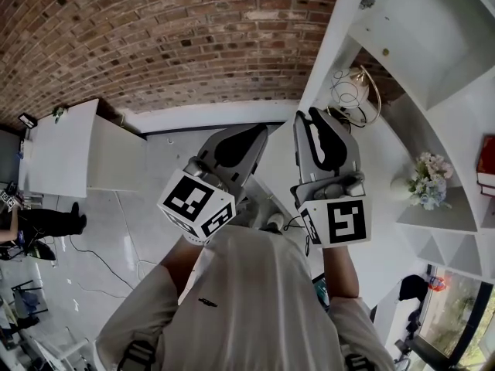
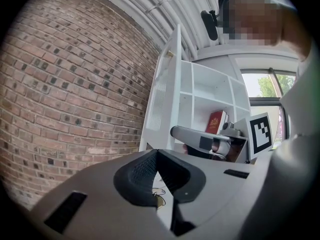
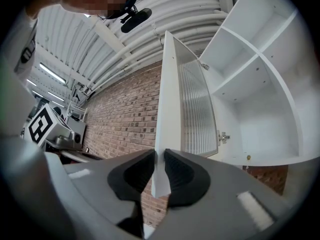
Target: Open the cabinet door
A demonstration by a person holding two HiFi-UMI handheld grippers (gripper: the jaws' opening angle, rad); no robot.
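Note:
The white cabinet door (image 3: 168, 104), with a ribbed glass panel (image 3: 198, 109), stands swung out from the white shelf cabinet (image 3: 260, 99). My right gripper (image 3: 159, 155) is shut on the door's free edge, one black pad on each face. In the head view the right gripper (image 1: 311, 116) reaches to the door (image 1: 329, 45). My left gripper (image 1: 259, 131) hangs beside it at the left, off the door. In its own view the left gripper (image 2: 157, 151) has its tips together with nothing between them. The door (image 2: 161, 99) and the right gripper (image 2: 176, 132) show ahead of it.
A brick wall (image 1: 155, 29) runs behind the cabinet. The shelves hold a red book (image 2: 216, 121), a flower bunch (image 1: 429, 180) and a wire ornament (image 1: 352, 91). A white table (image 1: 62, 145) stands at the left, with a person (image 1: 39, 222) near it. A hinge (image 3: 223, 136) sits inside the cabinet.

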